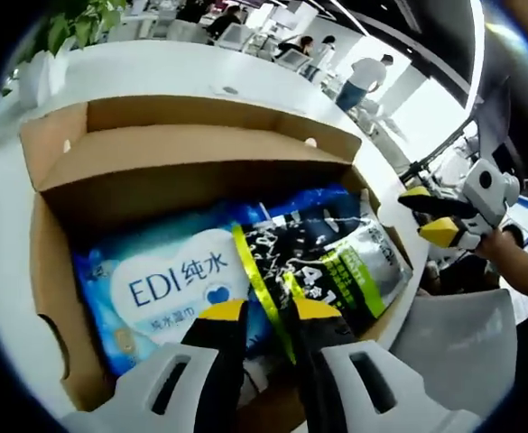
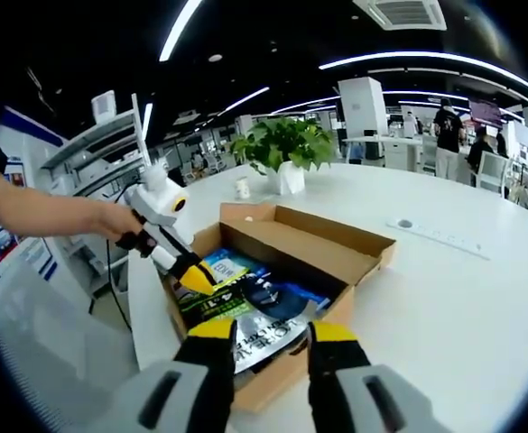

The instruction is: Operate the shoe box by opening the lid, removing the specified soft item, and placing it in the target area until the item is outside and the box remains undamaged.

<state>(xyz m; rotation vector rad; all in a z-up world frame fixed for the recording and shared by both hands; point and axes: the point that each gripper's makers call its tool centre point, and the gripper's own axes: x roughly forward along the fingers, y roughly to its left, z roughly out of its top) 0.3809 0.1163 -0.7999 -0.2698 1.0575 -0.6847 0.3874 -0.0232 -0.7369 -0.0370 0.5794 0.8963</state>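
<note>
The brown cardboard shoe box (image 2: 291,271) sits open in the middle of the right gripper view on the round white surface (image 2: 444,298), with a soft blue and white pack of wet wipes (image 1: 169,289) and a black and green shiny pack (image 1: 336,262) still inside. The left hand-held gripper (image 1: 268,311) hangs low over the packs at the bottom of the left gripper view, jaws a little apart and holding nothing. The right hand-held gripper (image 2: 273,332) sits at the bottom of its view by the box's near edge, jaws apart and empty.

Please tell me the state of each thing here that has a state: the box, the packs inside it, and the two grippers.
shoe box: lid open, folded back, standing on the white table.
blue wipes pack: lying flat inside the box.
black and green pack: lying inside, partly over the blue one.
left gripper: open, over the packs.
right gripper: open, at the box's near edge.
</note>
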